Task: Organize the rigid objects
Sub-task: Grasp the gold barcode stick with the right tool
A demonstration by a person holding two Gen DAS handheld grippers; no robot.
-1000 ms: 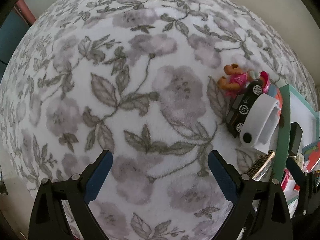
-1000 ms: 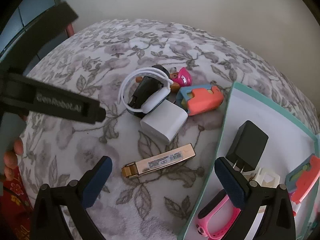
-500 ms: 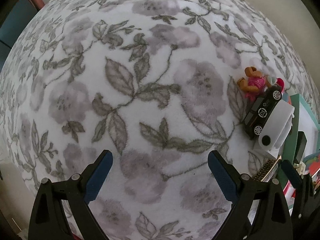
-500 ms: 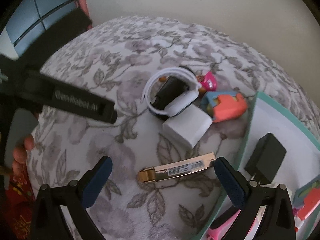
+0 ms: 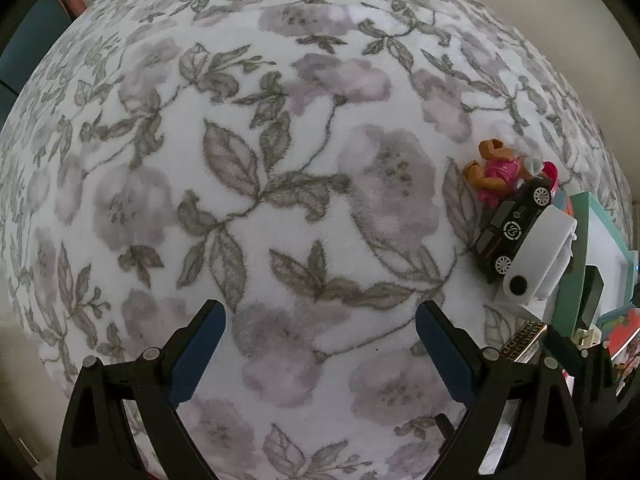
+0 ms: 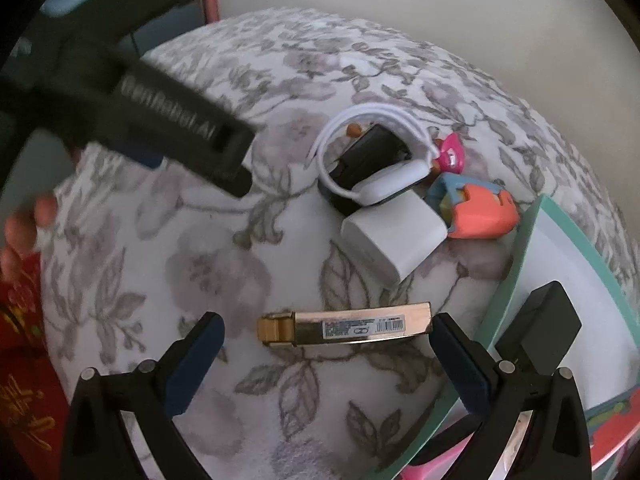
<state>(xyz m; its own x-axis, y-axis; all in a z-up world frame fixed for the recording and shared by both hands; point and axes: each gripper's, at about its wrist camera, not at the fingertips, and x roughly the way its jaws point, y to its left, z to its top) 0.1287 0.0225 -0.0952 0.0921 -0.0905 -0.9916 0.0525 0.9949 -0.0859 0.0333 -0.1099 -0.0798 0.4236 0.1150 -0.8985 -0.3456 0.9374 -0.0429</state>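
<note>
Mid-sort, approach step. Right gripper (image 6: 326,334) spread wide, empty, straddling gold clip (image 6: 346,328) on floral cloth (image 6: 200,280) beside teal tray (image 6: 516,280) edge. Left gripper (image 5: 318,338) spread, idle. Next, probably: lower, close across clip, lift to tray.

A gold lighter (image 6: 346,327) lies flat on the floral cloth, near the white charger (image 6: 394,236).

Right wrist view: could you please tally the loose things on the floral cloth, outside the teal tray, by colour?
White: 2, the square white charger block and the white plastic wristband.
Black: 1, the black toy car.
Gold: 1, the flat gold metal bar.
Pink: 1, the small pink toy figure.
Coral and blue: 1, the coral-and-blue plastic toy.
Total: 6.
</note>
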